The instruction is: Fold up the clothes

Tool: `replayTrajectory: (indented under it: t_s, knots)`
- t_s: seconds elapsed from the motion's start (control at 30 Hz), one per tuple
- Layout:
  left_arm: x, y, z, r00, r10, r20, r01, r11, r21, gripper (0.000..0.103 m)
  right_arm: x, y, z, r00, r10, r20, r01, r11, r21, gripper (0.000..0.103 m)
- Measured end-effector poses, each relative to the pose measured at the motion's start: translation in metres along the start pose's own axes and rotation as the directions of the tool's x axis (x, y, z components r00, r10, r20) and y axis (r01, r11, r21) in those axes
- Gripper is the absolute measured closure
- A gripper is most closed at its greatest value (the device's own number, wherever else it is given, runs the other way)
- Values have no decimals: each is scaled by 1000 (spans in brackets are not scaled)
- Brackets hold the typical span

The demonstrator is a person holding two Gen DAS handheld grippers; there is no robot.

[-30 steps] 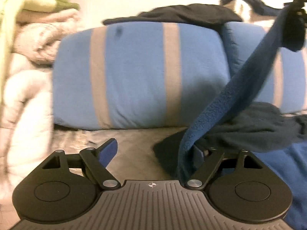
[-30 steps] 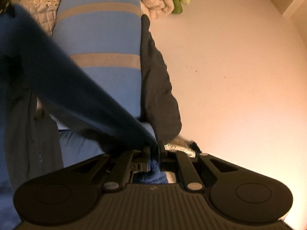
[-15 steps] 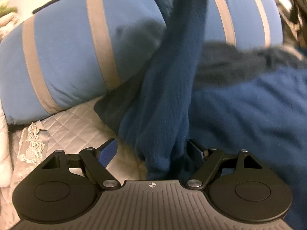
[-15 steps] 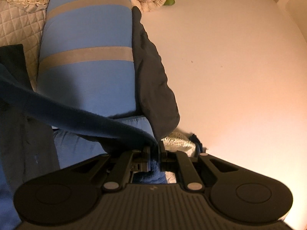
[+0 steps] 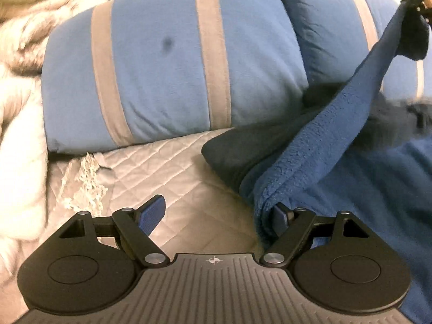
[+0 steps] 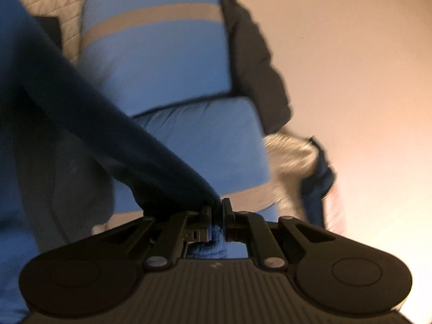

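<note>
A dark blue fleece garment (image 5: 332, 132) lies on the bed at the right and is stretched up to the upper right. My left gripper (image 5: 216, 213) is open low over the quilt; the fleece edge drapes over its right finger (image 5: 279, 217), and its left finger (image 5: 152, 212) is bare. My right gripper (image 6: 216, 210) is shut on a corner of the fleece (image 6: 116, 124), which runs taut from its jaws to the upper left. It shows in the left wrist view at the top right (image 5: 417, 13), holding that corner high.
Two blue pillows with grey stripes (image 5: 172, 62) stand at the back, with a dark garment (image 6: 256, 62) draped behind them. A grey quilted bedspread (image 5: 162, 167) covers the bed. Pale blankets (image 5: 21, 94) pile at the left. A plain wall (image 6: 351, 81) is behind.
My left gripper has swung back left and level, so the fleece now hangs at its right finger rather than between the fingers. My right gripper has moved, still holding the fleece corner taut.
</note>
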State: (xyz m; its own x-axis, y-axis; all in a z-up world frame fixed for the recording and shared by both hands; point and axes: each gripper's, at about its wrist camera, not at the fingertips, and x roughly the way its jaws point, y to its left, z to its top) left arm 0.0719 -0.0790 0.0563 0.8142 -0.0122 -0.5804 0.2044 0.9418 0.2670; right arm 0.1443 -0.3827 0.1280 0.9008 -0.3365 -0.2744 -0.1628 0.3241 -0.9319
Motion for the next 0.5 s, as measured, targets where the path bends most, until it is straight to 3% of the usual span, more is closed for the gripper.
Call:
replayTrajectory:
  t_s: [0.2,0.33,0.5]
  knots:
    - [-9,-20,3,1000,-6,16,5,999,44,22,13,21,-43,994,95,-48,-91,993,70,97]
    - [-15,-32,9,999,-3,46,-3,992,127,22,12,40,-75,992,108,-66,-102,991,88,97]
    - [-14,-48,9,995,70,73,-87,961,264,22,-6,73,-103,998,6,-65,-6,1000,-2,97]
